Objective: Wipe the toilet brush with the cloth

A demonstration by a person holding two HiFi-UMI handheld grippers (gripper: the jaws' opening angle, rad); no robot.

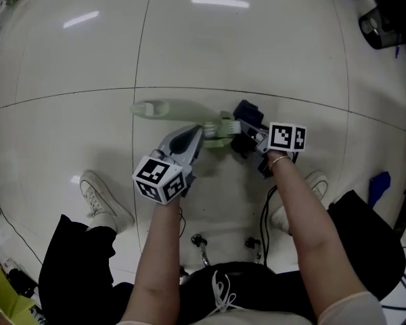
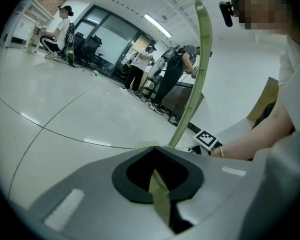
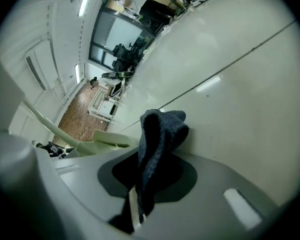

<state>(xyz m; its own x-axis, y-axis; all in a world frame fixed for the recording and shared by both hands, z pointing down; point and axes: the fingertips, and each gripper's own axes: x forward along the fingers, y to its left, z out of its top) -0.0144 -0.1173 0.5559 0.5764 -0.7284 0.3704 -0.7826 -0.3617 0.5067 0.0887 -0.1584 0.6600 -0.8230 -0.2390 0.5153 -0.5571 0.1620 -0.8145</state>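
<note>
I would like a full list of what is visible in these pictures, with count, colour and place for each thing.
pale green plastic toilet brush: one, pale green, held above the floor, its thin handle between the left gripper's jaws
dark blue knitted cloth: one, dark blue, clamped in the right gripper, beside the brush
white tiled floor: one, white, under everything
small blue object: one, blue, far right on the floor; kind unclear
background people: at least three, far end of the hall
white sneakers: two, white, on the floor
left gripper: one, grey, shut on the brush
right gripper: one, grey, shut on the cloth
</note>
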